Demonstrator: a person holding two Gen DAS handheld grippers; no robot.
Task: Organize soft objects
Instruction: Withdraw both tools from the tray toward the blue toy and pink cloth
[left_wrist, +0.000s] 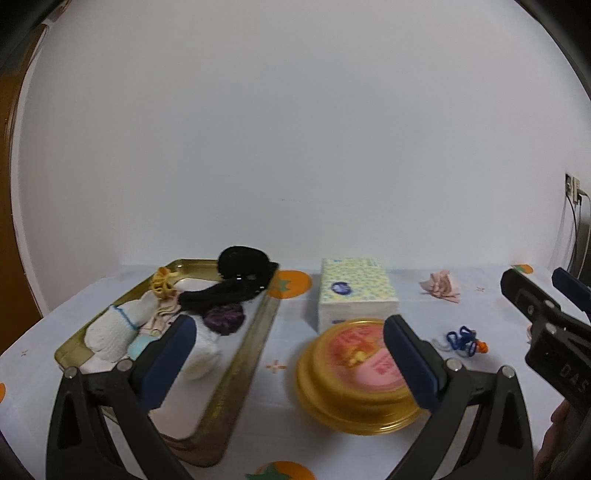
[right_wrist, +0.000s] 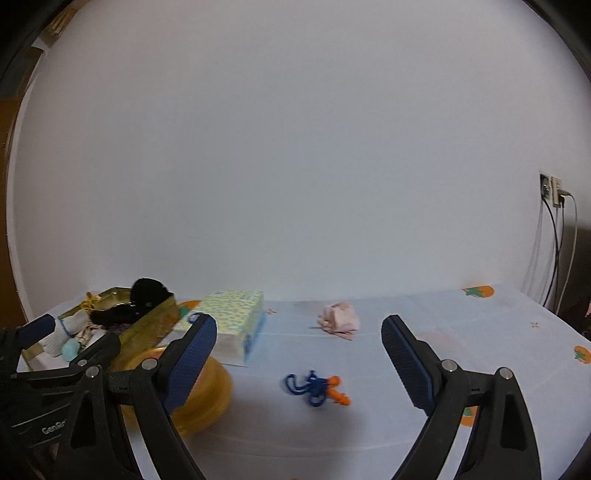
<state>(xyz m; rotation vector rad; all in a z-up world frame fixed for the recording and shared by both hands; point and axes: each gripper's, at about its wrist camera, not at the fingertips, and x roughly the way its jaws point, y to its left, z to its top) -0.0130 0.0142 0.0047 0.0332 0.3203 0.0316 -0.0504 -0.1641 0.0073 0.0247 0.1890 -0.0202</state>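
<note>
1. soft things are already gathered at the far left in the gold metal tray (left_wrist: 255, 332): a white knitted sock with a blue band (left_wrist: 114, 325), a yellow hair tie (left_wrist: 162, 284), a black fuzzy piece (left_wrist: 240, 273) draped over the far rim, and a purple scrunchie (left_wrist: 225, 317). the sorting looks partly done, with loose pieces left out on the fruit-print tablecloth (right_wrist: 424, 424).
2. left gripper (left_wrist: 288, 354) hangs low over the table, its blue-padded jaws spread wide and gripping nothing; one pad sits in front of the tray, the other in front of a round gold tin (left_wrist: 354, 402) with a pink lid.
3. behind the tin stands a pack of tissues (left_wrist: 354, 291), upright and near the tray's right side but apart from it.
4. blue cord with an orange end (right_wrist: 314, 387) lies loose on the cloth, roughly midway between the right gripper's pads in the right wrist view, and beyond their tips. i judge it the likely next pick: the jaws would need to dip to the cloth and close on the bunched part, since a thin cord slips easily.
5. right gripper (right_wrist: 299, 350) is also released, jaws wide apart and empty, pointing only a little downward across the table.
6. pink crumpled cloth (right_wrist: 340, 321) sits farther back, well apart from the tray, and not yet put away.
</note>
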